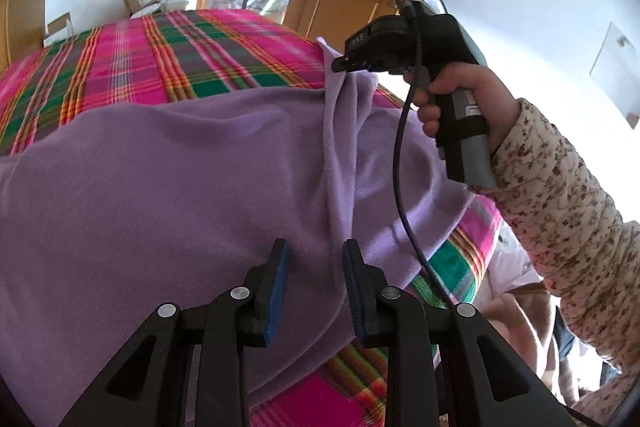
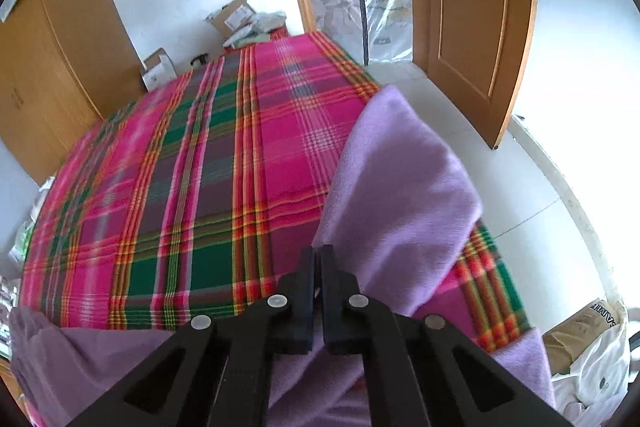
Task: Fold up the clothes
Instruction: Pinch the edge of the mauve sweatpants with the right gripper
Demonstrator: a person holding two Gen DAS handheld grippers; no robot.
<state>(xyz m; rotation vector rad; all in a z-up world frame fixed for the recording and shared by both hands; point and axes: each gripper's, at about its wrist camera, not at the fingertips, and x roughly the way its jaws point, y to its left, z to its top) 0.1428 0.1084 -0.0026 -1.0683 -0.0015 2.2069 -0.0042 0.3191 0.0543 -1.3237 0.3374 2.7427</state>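
**Purple garment lifted by one corner over the plaid bed**

My right gripper [image 2: 317, 259] had its jaws pressed together on a fold of the purple fleece garment [image 1: 168, 187], pinching it up near the bed's right edge so the cloth hung from the jaws in a drape. In the left wrist view the right gripper [image 1: 340, 66] showed in my right hand [image 1: 460, 95], its floral sleeve [image 1: 560, 211] behind it, with the pinched cloth rising into a ridge.

My left gripper [image 1: 316, 259] stood with its jaws parted, blue pads [image 1: 278, 291] showing, and a crease of the garment ran up between them; I could not tell whether the pads touched the cloth.

The garment lay spread across the near edge of the bed, over the pink and green plaid blanket [image 2: 192, 179]. Beyond the bed's far edge sat cardboard boxes [image 2: 236, 15] by the wall, and a wooden door [image 2: 472, 19] stood open off the far right corner.
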